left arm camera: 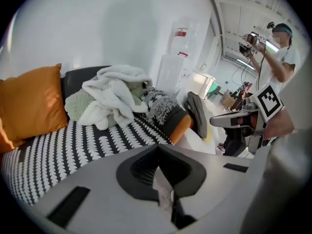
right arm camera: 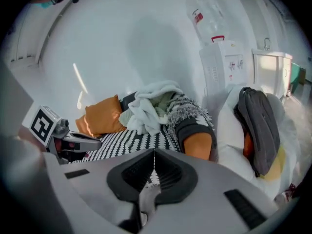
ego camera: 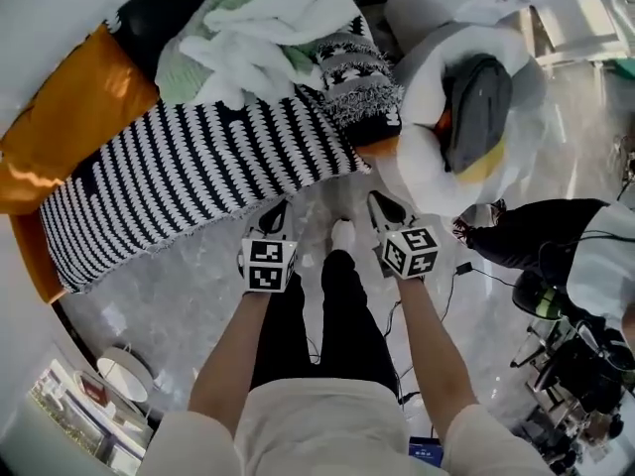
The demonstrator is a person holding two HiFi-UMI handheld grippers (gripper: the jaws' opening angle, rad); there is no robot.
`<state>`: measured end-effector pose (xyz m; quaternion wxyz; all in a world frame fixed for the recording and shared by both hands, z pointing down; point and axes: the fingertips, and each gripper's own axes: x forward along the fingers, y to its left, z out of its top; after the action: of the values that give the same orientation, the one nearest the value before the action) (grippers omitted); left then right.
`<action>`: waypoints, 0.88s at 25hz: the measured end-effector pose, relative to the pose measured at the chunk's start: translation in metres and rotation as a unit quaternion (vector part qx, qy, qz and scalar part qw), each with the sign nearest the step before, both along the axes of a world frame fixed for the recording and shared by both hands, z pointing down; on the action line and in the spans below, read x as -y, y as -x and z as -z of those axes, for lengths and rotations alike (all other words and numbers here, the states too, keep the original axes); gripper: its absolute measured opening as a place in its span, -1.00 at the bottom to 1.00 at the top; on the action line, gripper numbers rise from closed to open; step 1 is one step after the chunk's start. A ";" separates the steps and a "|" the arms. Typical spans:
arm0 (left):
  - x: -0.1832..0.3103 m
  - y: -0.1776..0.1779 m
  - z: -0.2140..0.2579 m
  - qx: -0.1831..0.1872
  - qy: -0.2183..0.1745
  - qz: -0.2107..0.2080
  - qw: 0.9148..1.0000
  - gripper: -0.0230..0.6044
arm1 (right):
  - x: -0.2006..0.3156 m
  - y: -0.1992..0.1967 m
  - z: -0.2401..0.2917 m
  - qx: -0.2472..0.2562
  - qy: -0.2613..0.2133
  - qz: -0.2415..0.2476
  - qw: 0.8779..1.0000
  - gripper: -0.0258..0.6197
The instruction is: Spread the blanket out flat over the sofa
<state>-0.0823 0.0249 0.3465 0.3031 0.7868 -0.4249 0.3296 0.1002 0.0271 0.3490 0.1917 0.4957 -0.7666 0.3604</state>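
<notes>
A crumpled white and pale green blanket (ego camera: 263, 38) lies heaped at the far end of the sofa, also seen in the left gripper view (left arm camera: 114, 99) and the right gripper view (right arm camera: 148, 106). A black-and-white patterned cover (ego camera: 179, 177) lies flat over the sofa seat. Both grippers hover side by side over the floor just in front of the sofa's edge, well short of the heap. My left gripper (ego camera: 275, 211) (left arm camera: 157, 150) is shut with nothing between its jaws. The right gripper (ego camera: 382, 206) (right arm camera: 154, 152) is shut and empty too.
An orange cushion (ego camera: 69, 117) leans at the sofa's left end. A black-and-white fringed throw (ego camera: 357, 72) drapes the right armrest. A white beanbag (ego camera: 427, 157) carrying a grey item (ego camera: 474, 107) sits right of the sofa. Another person (ego camera: 536, 236) stands at the right, among cables on the floor.
</notes>
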 end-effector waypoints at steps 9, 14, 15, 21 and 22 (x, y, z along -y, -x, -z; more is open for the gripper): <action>0.022 0.012 0.111 -0.032 -0.067 0.004 0.997 -0.87 | 0.003 0.019 0.118 0.022 -0.069 -0.005 0.997 -0.84; 0.026 0.017 0.161 -0.045 -0.099 0.008 0.994 -0.87 | 0.003 0.026 0.169 0.028 -0.100 -0.005 0.995 -0.84; 0.026 0.018 0.172 -0.048 -0.106 0.008 0.993 -0.87 | 0.003 0.026 0.179 0.028 -0.106 -0.006 0.994 -0.84; 0.026 0.023 0.228 -0.067 -0.144 0.009 0.987 -0.87 | 0.002 0.031 0.233 0.027 -0.142 0.002 0.989 -0.84; 0.026 0.023 0.235 -0.069 -0.148 0.010 0.987 -0.87 | 0.002 0.031 0.241 0.027 -0.147 0.002 0.989 -0.84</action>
<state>-0.1056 -0.0007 0.1118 0.2156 0.8396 -0.4546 0.2048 0.0687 0.0255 0.1084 0.0963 0.5069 -0.8173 0.2565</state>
